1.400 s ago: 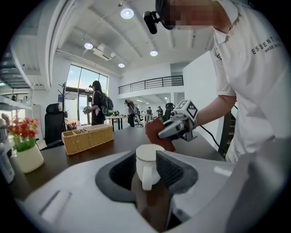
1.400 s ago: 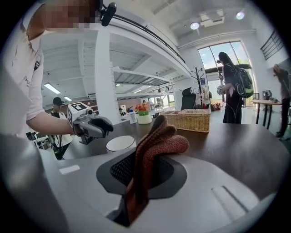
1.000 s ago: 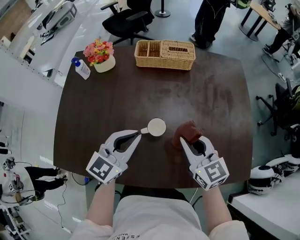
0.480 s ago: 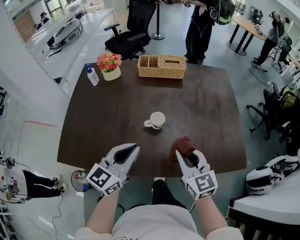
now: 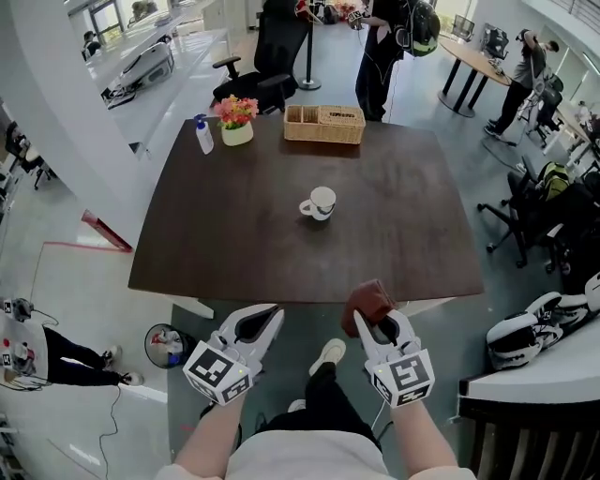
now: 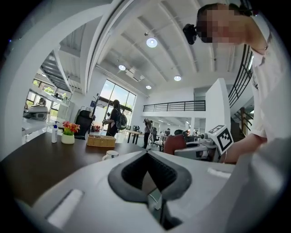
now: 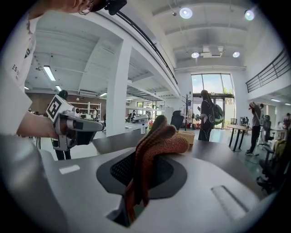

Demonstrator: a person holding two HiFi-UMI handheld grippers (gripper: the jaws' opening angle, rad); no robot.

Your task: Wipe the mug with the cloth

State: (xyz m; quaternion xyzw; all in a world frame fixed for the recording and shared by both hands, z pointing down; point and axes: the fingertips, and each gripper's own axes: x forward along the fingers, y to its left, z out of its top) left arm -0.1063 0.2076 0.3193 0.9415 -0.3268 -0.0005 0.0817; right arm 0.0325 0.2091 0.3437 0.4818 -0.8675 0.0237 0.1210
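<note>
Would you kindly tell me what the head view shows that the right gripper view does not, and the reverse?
Only the head view shows the white ceramic mug standing alone on the dark brown wooden table. Only the right gripper view shows the jaws shut on the folds of the reddish-brown knitted cloth, plus round ceiling lamps. Both show that cloth in the right gripper, the left gripper and the table.

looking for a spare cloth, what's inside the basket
The basket has an open left part that looks empty; a woven lid covers the right part, hiding its contents.
</note>
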